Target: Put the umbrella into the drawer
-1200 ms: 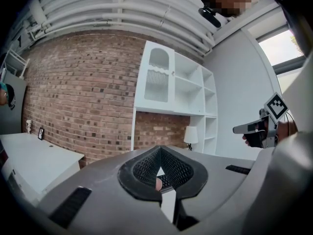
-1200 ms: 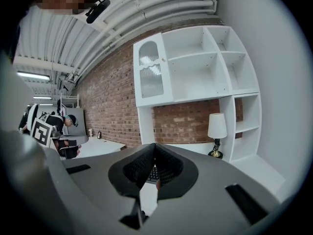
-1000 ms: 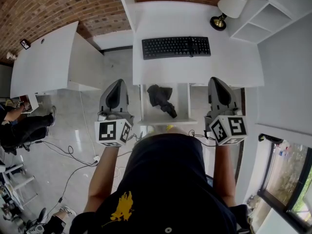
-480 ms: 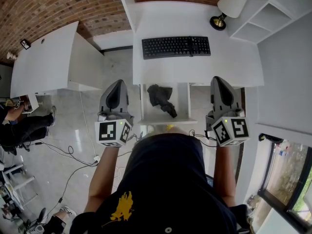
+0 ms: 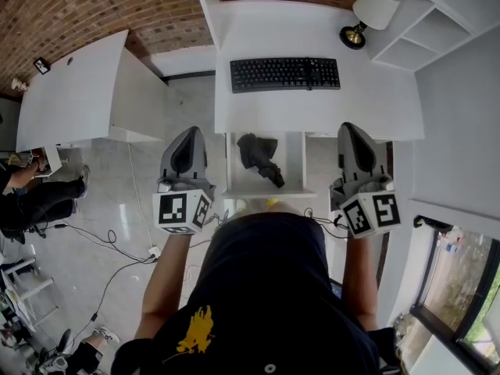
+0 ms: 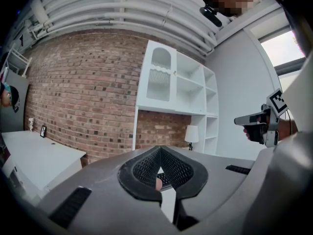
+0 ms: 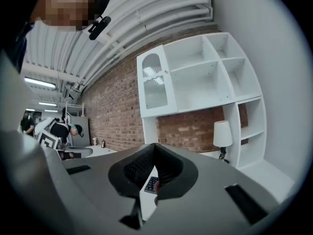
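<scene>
A dark folded umbrella (image 5: 260, 157) lies inside the open white drawer (image 5: 294, 167) under the desk's front edge. My left gripper (image 5: 190, 133) hangs left of the drawer, beside it and apart from it. My right gripper (image 5: 349, 128) is held to the drawer's right, over the desk's front corner. Both point forward, roughly level. In the left gripper view the left gripper (image 6: 160, 152) has its jaws together with nothing held. The right gripper view shows the right gripper (image 7: 154, 150) the same way, shut and empty. Neither touches the umbrella.
On the white desk (image 5: 258, 33) lie a black keyboard (image 5: 284, 74) and a lamp (image 5: 371, 10) at the back right. A white shelf unit (image 5: 434, 23) stands at the right, a second white desk (image 5: 74, 100) at the left. Cables (image 5: 117, 248) trail on the floor; a seated person (image 5: 35, 201) is at the left edge.
My right gripper has shifted slightly to the right and turned a little. The left gripper and the umbrella in the drawer have stayed where they were.
</scene>
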`<state>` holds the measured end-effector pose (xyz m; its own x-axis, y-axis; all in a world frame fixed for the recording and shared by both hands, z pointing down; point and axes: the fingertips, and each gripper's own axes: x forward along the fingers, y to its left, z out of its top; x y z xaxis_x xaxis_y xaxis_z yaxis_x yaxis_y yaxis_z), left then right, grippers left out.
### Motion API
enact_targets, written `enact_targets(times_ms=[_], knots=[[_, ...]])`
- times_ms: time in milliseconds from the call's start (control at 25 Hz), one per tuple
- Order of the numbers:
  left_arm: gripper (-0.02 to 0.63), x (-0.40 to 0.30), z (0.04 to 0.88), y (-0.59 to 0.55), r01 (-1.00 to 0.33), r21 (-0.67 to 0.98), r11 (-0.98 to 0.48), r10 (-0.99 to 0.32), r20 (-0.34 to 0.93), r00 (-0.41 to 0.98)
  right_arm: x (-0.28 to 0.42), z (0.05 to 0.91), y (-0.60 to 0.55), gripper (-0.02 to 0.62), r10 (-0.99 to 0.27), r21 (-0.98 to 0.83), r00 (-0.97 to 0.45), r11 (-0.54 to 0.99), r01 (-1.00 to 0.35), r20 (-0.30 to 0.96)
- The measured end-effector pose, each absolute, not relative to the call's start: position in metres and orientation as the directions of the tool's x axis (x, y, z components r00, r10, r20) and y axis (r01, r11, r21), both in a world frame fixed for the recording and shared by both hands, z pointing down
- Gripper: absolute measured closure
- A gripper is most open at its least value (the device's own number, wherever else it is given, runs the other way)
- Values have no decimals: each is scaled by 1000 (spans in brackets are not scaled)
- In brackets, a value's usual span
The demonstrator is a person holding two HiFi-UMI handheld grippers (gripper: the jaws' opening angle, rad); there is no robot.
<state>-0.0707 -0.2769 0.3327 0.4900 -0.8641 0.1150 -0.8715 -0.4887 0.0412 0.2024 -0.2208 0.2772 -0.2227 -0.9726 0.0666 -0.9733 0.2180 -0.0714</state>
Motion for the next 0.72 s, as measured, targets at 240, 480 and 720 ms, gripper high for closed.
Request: enact_targets(times_ms=[240, 480, 720], knots=[[589, -71, 335, -277, -872, 44, -487, -864, 120, 489, 195, 282, -224, 597, -967, -34, -236, 233, -972, 92], [589, -67, 333, -277, -871, 41, -490, -863, 120, 491, 198, 281, -226, 597, -968, -23, -233, 232, -972, 96], [589, -63, 336, -276, -869, 42, -493, -861, 125, 494, 202, 284, -226, 597, -968, -23, -229, 227, -974, 102]])
